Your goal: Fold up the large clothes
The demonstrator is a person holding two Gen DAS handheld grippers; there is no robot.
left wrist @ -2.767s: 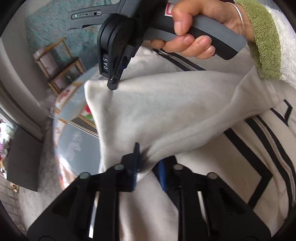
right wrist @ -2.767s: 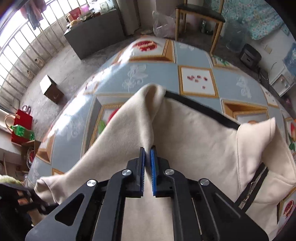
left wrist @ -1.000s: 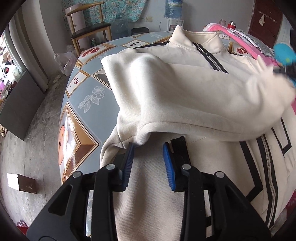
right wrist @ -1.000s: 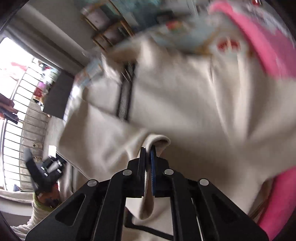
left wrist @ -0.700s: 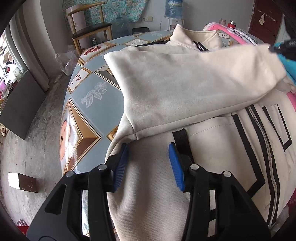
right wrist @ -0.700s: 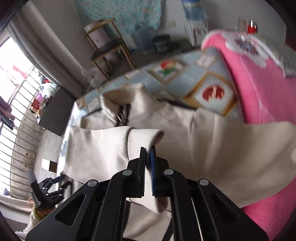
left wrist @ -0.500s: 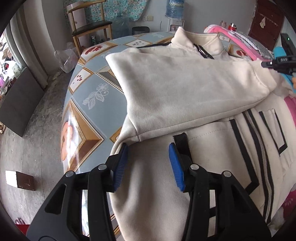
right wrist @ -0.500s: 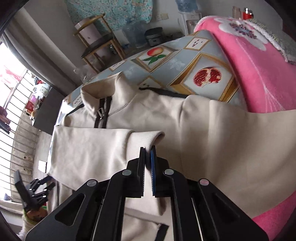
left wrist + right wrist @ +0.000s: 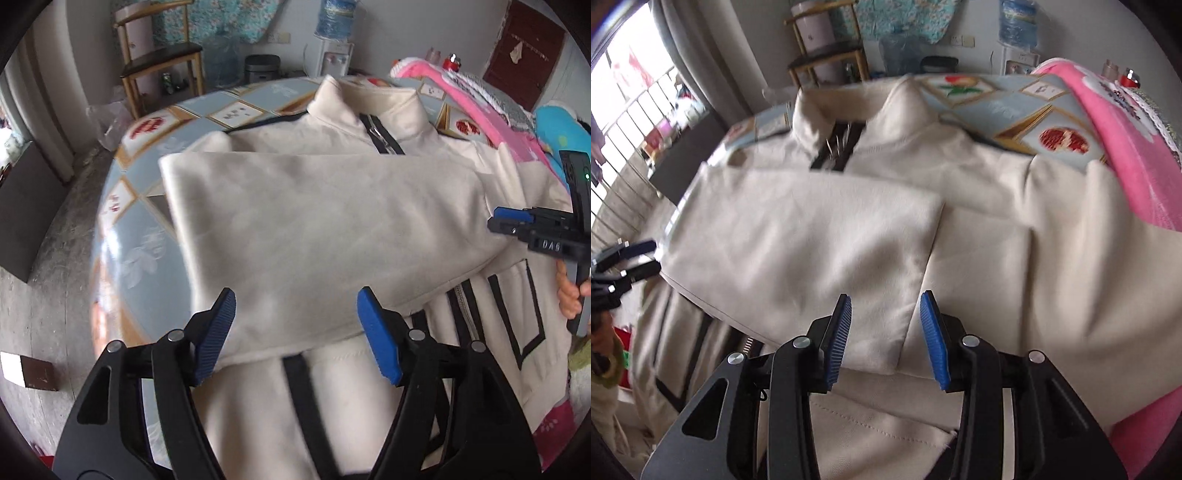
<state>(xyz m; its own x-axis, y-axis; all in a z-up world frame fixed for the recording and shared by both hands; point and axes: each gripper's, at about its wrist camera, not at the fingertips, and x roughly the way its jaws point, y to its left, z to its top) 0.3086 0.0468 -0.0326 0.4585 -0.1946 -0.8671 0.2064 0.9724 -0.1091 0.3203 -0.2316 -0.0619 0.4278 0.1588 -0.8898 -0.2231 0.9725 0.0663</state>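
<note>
The cream jacket (image 9: 332, 229) is spread on the table (image 9: 140, 236), one sleeve (image 9: 798, 258) folded across. Both the left gripper (image 9: 295, 332) and right gripper (image 9: 882, 332) have just been opening, nothing gripped; the sleeve should be smoothed flat.

Pink blanket (image 9: 1126, 155) crowding jacket's (image 9: 820, 240) edge

Both fisheye views look steeply down along their own black fingers, close above a cream zip-collar jacket (image 9: 332, 221) spread on a patterned tablecloth (image 9: 140, 236). The left wrist view sits by the table's left edge and faces across toward the pink blanket (image 9: 480, 110), catching the right gripper (image 9: 496, 218) at its right border. The right wrist view hangs over the jacket's other side, with the left gripper (image 9: 639, 258) at its left border. Both share the folded sleeve (image 9: 798, 258), collar and wooden chair (image 9: 159, 62).
</note>
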